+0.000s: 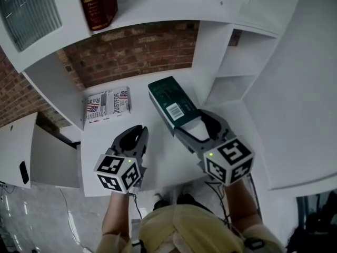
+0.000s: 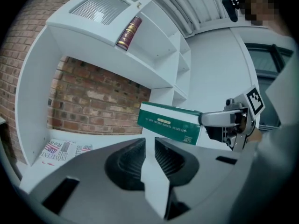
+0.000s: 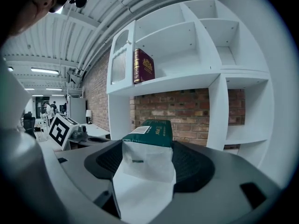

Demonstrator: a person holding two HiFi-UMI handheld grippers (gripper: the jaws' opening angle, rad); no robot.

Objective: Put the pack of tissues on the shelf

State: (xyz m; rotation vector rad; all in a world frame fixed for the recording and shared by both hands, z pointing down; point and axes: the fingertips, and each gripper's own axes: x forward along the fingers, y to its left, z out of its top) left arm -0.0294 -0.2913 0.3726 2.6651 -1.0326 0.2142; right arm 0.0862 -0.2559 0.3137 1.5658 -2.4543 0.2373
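The pack of tissues [image 1: 171, 105] is a long dark green box with a white barcode label. My right gripper [image 1: 199, 128] is shut on its near white end and holds it out level above the white desk [image 1: 163, 157]. In the right gripper view the pack [image 3: 150, 132] sticks out between the jaws toward the brick wall, below the white shelf [image 3: 187, 78]. The left gripper view shows the pack [image 2: 170, 122] side-on in the air. My left gripper [image 1: 138, 136] hovers to its left, jaws drawn together to a thin slit with nothing between them.
A dark red book [image 1: 97, 4] stands on the upper shelf. A flag-printed magazine [image 1: 108, 104] lies on the desk by the brick wall [image 1: 131, 51]. White open compartments [image 1: 237, 62] rise at the right. A frosted cabinet door [image 1: 29, 12] is at the upper left.
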